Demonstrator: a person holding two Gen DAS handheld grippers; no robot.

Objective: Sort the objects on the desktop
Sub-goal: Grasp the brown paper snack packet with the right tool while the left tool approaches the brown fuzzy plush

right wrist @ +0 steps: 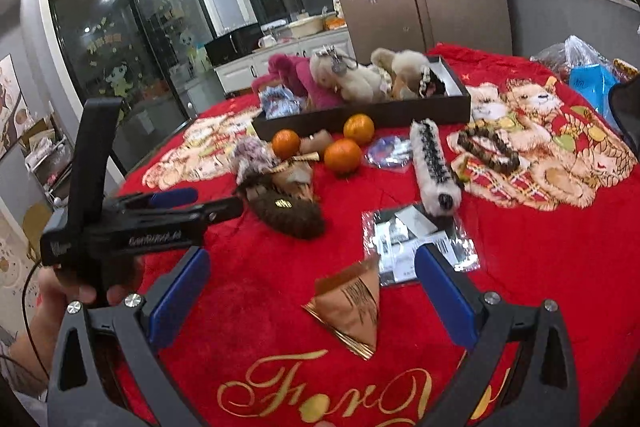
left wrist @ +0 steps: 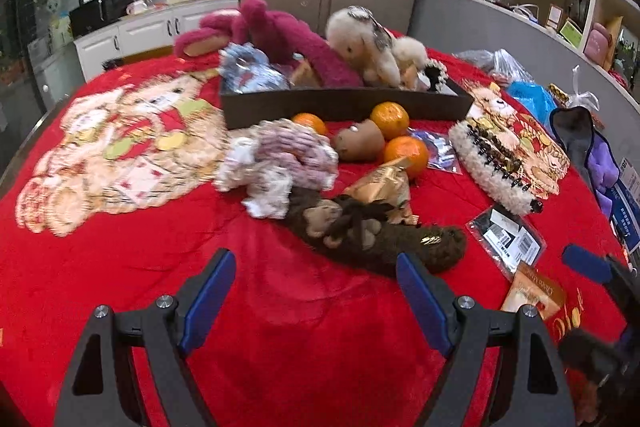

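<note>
**So which gripper gets the brown plush?**

Okay, both grippers are wide apart with nothing between the pads. The left gripper [left wrist: 316, 303] hangs over bare red blanket [left wrist: 120, 287], and the brown plush toy [left wrist: 372, 239] lies just ahead of it, slightly toward its right finger. The plush's long axis runs diagonally, from upper left to lower right in the left wrist view, so I'd guess the jaws need a bit of a turn to cross it.

The right gripper [right wrist: 316, 299] has the tan triangular packet [right wrist: 352, 311] sitting pretty much between its fingers, point facing away. Left is nearer the plush, right nearer the packet.

The dark tray [left wrist: 344, 105] at the back already holds a pink plush [left wrist: 280, 35] and a cream plush [left wrist: 360, 39]. Three oranges [left wrist: 406, 155] sit in front of it.

Hard to read: the plush pile overlaps a crinkly wrapper, and edges blur badly.
</note>
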